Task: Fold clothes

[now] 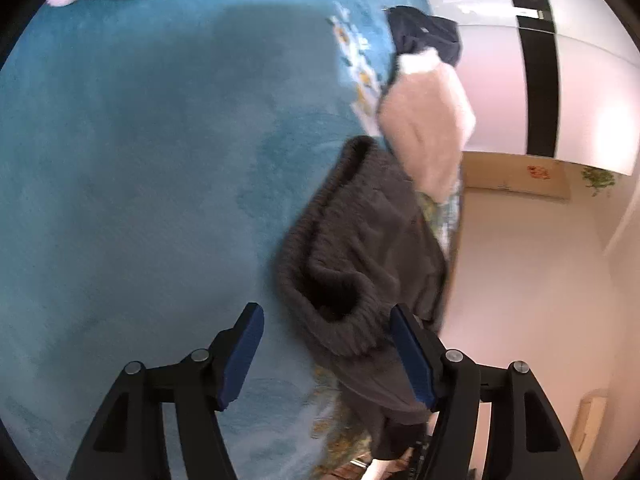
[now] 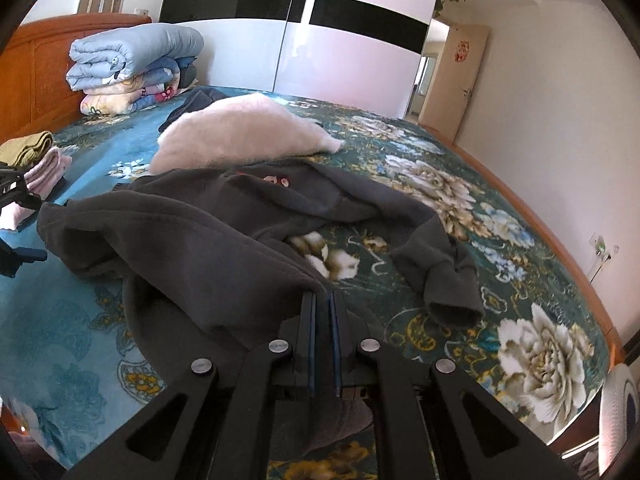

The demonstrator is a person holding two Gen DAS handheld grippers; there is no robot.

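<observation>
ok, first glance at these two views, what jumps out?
The dark grey sweater sprawled across the middle of the floral bedspread, with the right gripper shut on its near edge. Just behind it lies a fluffy pink garment. In the left view, the left gripper is open, its jaws either side of the sweater's ribbed cuff.

Our left wrist camera looks steeply down on the bed [image 1: 120, 160] from close above, tilted so the wardrobe [image 1: 500, 60] and wall run along the right edge. Our right wrist camera sits low near the foot of the bed [image 2: 480, 240], facing level across it toward the wardrobe [image 2: 300, 40] and headboard [image 2: 48, 64]. Both views share the dark sweater [image 1: 360, 248] [image 2: 192, 240], the pale fluffy garment [image 1: 428, 120] [image 2: 248, 132] beyond it, and the wardrobe.
</observation>
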